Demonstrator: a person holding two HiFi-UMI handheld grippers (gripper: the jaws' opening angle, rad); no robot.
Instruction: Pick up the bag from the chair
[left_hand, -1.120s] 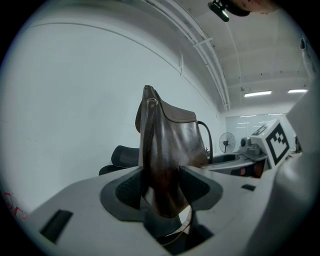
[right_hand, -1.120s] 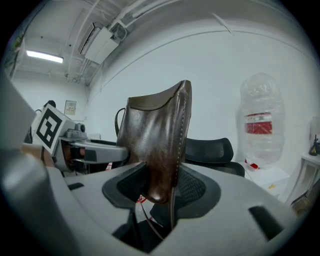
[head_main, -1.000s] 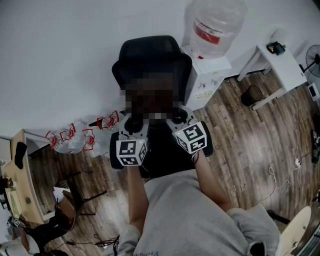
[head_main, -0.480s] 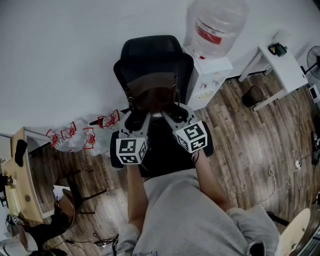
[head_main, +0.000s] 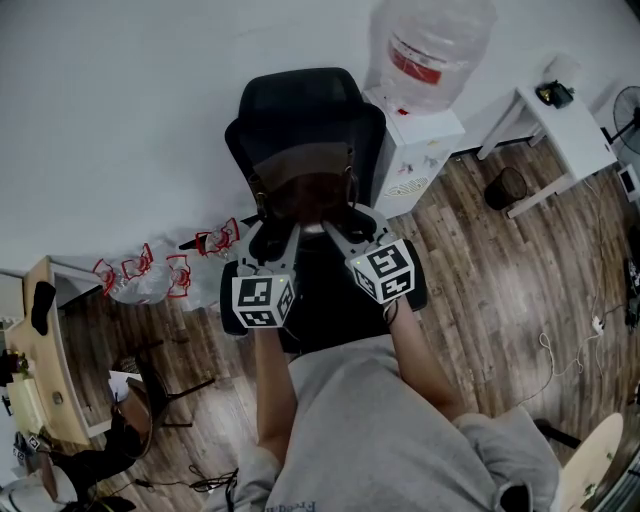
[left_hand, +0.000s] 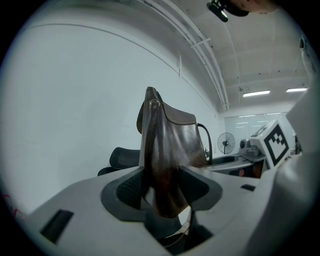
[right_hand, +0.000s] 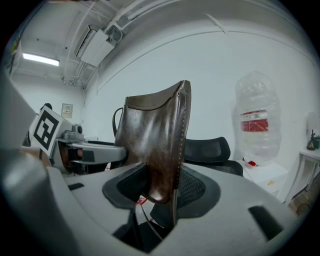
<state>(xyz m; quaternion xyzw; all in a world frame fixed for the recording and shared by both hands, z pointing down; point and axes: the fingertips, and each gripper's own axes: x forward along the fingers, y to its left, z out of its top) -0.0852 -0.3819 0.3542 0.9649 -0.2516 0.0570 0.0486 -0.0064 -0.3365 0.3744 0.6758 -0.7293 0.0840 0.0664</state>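
Observation:
A brown leather bag (head_main: 312, 188) is held up in front of the black office chair (head_main: 300, 110), above its seat. My left gripper (head_main: 277, 230) is shut on the bag's left lower edge. My right gripper (head_main: 346, 224) is shut on its right lower edge. In the left gripper view the bag (left_hand: 167, 150) stands upright, pinched between the dark pads (left_hand: 131, 187). The right gripper view shows the bag (right_hand: 155, 132) clamped the same way, stitched edge to the right, with the chair back (right_hand: 212, 149) behind it.
A water dispenser (head_main: 415, 150) with a large bottle (head_main: 432, 50) stands right of the chair against the white wall. A white table (head_main: 560, 130) and a small bin (head_main: 503, 188) are at the far right. Red-handled plastic bags (head_main: 150, 275) lie on the floor at left, beside a wooden desk (head_main: 45, 370).
Nothing has visibly moved; both grippers keep their hold on the bag above the seat.

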